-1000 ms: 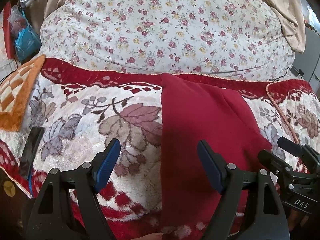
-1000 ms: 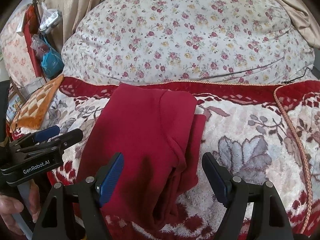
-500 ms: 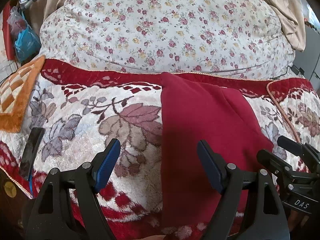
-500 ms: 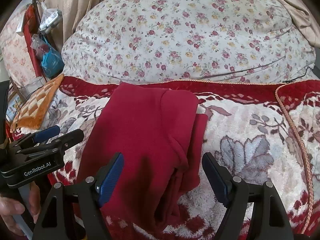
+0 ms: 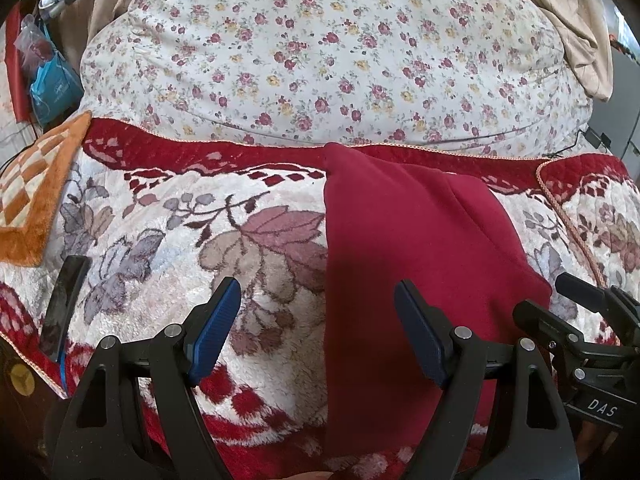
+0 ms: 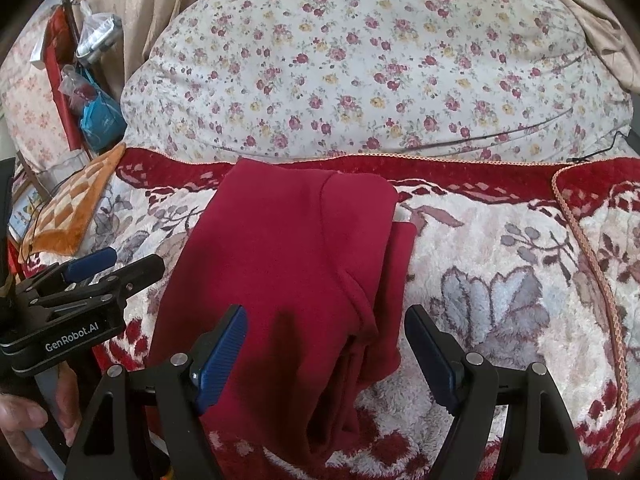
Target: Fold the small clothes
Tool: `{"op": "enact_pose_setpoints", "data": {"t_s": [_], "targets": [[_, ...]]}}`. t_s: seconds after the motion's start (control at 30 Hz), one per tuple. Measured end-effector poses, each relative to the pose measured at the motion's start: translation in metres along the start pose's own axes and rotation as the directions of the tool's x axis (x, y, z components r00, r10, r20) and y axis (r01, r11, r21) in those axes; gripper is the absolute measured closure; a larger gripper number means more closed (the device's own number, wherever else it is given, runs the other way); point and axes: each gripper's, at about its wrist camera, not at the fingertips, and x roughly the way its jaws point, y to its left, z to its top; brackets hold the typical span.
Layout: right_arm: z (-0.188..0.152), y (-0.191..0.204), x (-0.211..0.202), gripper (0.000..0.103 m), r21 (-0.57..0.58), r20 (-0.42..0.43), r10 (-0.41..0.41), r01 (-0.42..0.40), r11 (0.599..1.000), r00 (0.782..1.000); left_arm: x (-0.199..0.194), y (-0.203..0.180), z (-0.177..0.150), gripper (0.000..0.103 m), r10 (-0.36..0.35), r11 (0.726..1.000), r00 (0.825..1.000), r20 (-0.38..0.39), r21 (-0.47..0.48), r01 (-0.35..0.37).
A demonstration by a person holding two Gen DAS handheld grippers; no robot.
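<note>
A dark red garment [image 5: 404,248] lies folded lengthwise on the flowered red-and-cream blanket [image 5: 168,240]; in the right wrist view the garment [image 6: 280,256] shows a folded-over layer along its right side. My left gripper [image 5: 316,330] is open and empty, just above the garment's left edge near its near end. My right gripper [image 6: 326,354] is open and empty over the garment's near right part. Each gripper shows in the other's view: the right gripper [image 5: 580,320] at the right edge, the left gripper [image 6: 116,264] at the left edge.
A big flowered duvet [image 5: 320,52] bulges behind the blanket. An orange checked cushion [image 5: 32,192] lies at far left, a dark phone-like bar [image 5: 64,300] near the blanket's left edge. Bags [image 6: 96,112] hang at left. An orange cord trim [image 6: 592,264] crosses the blanket at right.
Both grippers have drifted very slightly; the garment lies unchanged and both stay open.
</note>
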Motion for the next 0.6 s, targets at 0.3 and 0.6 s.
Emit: {"op": "enact_pose_setpoints", "data": {"t_s": [0.3, 0.6], "targets": [[0.0008, 0.0001, 0.0031, 0.024, -0.001, -0.009, 0.0, 0.0, 1.0, 1.0, 0.0005, 0.0, -0.0001, 0.023, 0.001, 1.0, 1.0, 0.0, 0.0, -0.001], [0.0004, 0.0011, 0.0048, 0.024, -0.001, -0.015, -0.001, 0.001, 1.0, 1.0, 0.0021, 0.0005, -0.0005, 0.023, 0.001, 1.0, 1.0, -0.003, 0.002, -0.001]]}}
